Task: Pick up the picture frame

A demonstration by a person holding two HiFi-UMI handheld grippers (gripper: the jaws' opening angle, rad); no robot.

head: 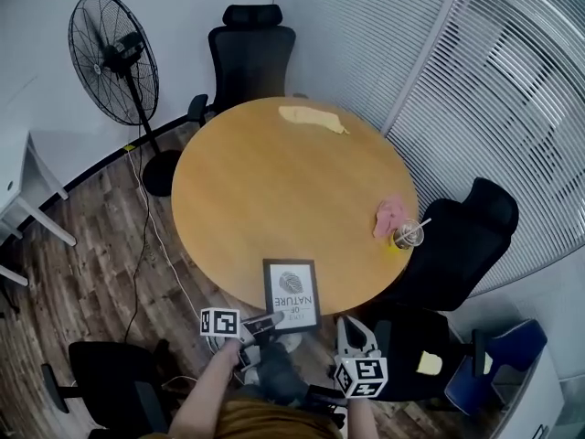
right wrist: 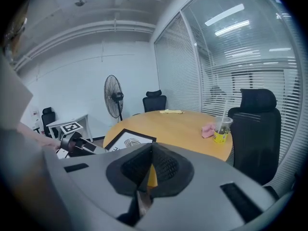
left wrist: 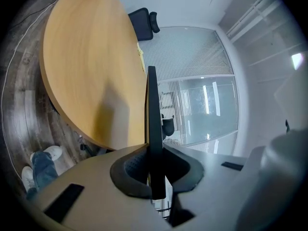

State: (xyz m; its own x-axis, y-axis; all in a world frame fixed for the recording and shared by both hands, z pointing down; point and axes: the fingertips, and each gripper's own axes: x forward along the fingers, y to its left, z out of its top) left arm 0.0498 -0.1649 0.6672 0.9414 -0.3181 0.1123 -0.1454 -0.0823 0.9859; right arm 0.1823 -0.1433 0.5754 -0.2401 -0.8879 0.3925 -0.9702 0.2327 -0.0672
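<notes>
The black picture frame (head: 291,295), with a fingerprint print behind its glass, hangs over the near edge of the round wooden table (head: 274,190). My left gripper (head: 272,319) is shut on the frame's near left corner. In the left gripper view the frame (left wrist: 152,109) stands edge-on as a thin black bar clamped between the pads of the left gripper (left wrist: 153,150). My right gripper (head: 345,324) hovers just right of the frame, apart from it. Seen in its own view, the right gripper (right wrist: 150,151) has its pads together and nothing in them; the frame (right wrist: 126,139) lies ahead to its left.
A plastic cup with a straw (head: 409,236) and a pink cloth (head: 391,214) sit at the table's right edge, a yellow cloth (head: 313,117) at the far side. Black chairs (head: 466,245) (head: 251,48) ring the table. A standing fan (head: 114,58) is at the far left.
</notes>
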